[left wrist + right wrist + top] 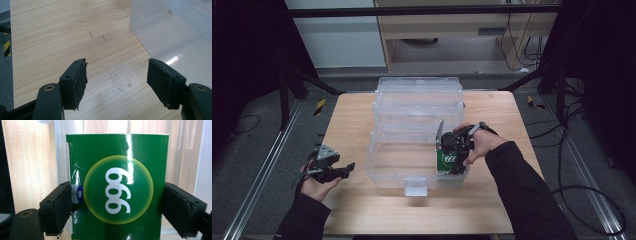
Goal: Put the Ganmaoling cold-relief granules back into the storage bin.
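A glossy green box (117, 157) printed with white digits in a yellow-rimmed circle sits between my right gripper's (117, 202) black jaws, which press on its two sides. In the high view this green box (446, 161) hangs at the near right corner of a clear plastic bin (384, 165), with my right gripper (457, 150) above it. My left gripper (343, 170) hovers over the wooden table (347, 120), left of the bin. Its jaws stand wide apart with nothing between them (117, 67), and the bin's clear wall (175, 32) lies to their right.
The bin's open lid (419, 92) leans back toward the table's far edge. A small clear latch (415, 186) juts from the bin's near wall. Bare wood lies left of the bin and along the near edge. Black frame legs and cables flank the table.
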`<state>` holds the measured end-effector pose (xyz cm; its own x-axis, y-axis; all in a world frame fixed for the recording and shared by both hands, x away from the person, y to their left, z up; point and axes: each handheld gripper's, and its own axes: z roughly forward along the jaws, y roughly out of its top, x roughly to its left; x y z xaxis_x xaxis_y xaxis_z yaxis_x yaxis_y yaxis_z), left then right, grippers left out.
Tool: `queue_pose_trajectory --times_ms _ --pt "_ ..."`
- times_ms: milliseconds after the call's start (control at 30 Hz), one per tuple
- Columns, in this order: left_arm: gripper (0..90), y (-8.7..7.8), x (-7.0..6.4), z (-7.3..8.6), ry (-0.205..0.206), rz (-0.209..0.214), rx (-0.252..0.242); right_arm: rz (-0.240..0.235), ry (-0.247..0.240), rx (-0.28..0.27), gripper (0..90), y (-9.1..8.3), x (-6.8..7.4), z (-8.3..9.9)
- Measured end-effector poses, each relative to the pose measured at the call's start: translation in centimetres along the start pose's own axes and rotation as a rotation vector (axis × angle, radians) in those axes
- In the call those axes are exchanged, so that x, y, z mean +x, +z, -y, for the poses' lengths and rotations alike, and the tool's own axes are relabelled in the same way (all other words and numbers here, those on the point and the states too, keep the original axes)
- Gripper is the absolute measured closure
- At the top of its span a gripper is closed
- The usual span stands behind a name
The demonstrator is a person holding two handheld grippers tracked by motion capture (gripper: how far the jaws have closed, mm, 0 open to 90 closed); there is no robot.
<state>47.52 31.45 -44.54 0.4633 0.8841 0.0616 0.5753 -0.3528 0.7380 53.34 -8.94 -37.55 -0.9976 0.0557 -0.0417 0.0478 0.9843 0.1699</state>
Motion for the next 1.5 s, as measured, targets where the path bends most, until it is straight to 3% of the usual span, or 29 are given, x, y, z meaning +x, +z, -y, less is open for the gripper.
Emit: queue_pose_trajectory --times_ms 667,900,1067,1500 --pt "31.3 0.0 0.0 0.0 0.005 0.003 0.003 0.025 0.011 0.010 15.7 0.3 0.2 -0.1" --pt "31.3 0.1 -0.1 0.0 0.006 0.003 0.005 0.026 0.044 0.001 15.8 -0.2 0.1 0.0" --pt "31.4 0.1 -0.1 0.0 0.004 0.004 0.002 0.038 0.040 -0.028 17.1 -0.7 0.2 0.0" --pt "31.4 0.1 -0.1 0.0 0.006 0.006 0.001 0.092 0.092 -0.117 22.8 -2.9 1.3 0.0"
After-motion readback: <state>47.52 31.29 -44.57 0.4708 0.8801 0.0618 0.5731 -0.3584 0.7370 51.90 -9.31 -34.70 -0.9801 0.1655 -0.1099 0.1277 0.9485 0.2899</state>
